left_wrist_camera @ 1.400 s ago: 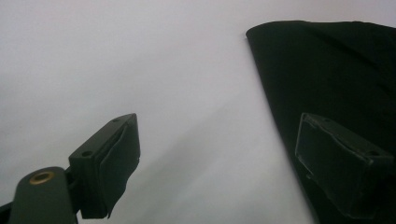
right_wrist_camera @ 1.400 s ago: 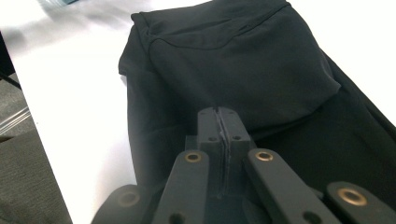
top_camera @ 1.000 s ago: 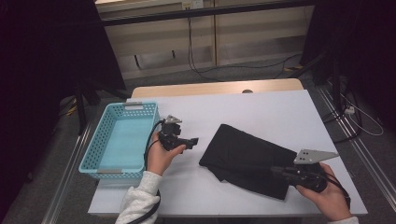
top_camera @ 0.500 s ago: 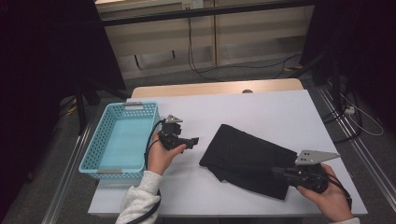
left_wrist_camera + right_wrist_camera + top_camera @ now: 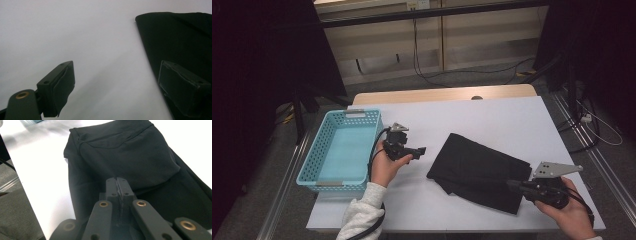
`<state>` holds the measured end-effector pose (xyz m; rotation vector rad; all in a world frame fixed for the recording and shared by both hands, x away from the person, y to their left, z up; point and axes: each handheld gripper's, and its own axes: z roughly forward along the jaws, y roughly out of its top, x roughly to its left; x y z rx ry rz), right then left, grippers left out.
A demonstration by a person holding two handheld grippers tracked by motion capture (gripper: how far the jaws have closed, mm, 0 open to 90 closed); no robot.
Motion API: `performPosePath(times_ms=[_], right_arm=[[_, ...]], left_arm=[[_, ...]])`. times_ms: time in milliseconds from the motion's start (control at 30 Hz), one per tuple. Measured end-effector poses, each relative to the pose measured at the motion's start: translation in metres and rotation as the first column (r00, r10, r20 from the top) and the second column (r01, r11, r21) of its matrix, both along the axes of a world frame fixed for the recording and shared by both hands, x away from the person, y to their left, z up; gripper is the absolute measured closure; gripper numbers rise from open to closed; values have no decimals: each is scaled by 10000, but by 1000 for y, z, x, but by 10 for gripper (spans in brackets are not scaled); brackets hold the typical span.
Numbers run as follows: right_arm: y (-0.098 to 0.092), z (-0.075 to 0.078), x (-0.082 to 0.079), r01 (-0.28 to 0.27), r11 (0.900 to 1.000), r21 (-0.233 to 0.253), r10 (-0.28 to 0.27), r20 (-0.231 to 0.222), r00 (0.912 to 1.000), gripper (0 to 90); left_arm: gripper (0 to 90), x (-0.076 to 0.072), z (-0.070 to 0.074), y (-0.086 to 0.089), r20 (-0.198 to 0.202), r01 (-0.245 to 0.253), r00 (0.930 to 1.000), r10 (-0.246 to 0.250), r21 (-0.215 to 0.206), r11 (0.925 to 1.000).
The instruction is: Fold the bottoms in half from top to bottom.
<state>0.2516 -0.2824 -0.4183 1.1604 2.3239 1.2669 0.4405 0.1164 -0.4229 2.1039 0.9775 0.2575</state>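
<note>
A folded black cloth [image 5: 479, 171] lies flat on the white table [image 5: 492, 115], in the right half, nearer to the person's edge. Its long axis runs diagonally, from the far left corner near the middle of the table down to the near right corner beside the right gripper [image 5: 517, 185].

The right gripper rests at the near right end of the cloth, and its jaws are pressed together. In the right gripper view their tips lie over the dark fabric, but I cannot tell if a fold is pinched between them, because black stands against black.

The left gripper [image 5: 419, 150] is held just left of the cloth, with its jaws spread wide and nothing between them. A light blue basket [image 5: 324, 172] stands at the left edge of the table.
</note>
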Motion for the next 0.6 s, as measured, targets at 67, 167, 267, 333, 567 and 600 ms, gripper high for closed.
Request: performPosePath(times_ms=[67,167,267,333,567,600], right_arm=[[0,0,-1,-2,10000,-4,2,-20,10000,900],[-1,0,-2,-1,10000,-2,1,7,10000,900],[-2,0,-3,5,10000,-23,-5,0,10000,900],[-3,0,-3,16,10000,-15,-16,-13,10000,900],[-5,0,-5,54,10000,-23,-54,-1,10000,900],[-5,0,-5,76,10000,0,-76,-2,10000,900]], left_arm=[[136,0,0,0,11,20,10000,-20,29,10000],[136,0,0,0,-55,53,10000,-53,35,10000],[136,1,0,-1,-39,39,10000,-39,31,10000],[136,0,0,-1,-4,-10,10000,10,4,10000],[136,1,-1,-1,-34,9,10000,-9,-1,10000],[136,1,0,-1,-39,3,10000,-3,-21,10000]])
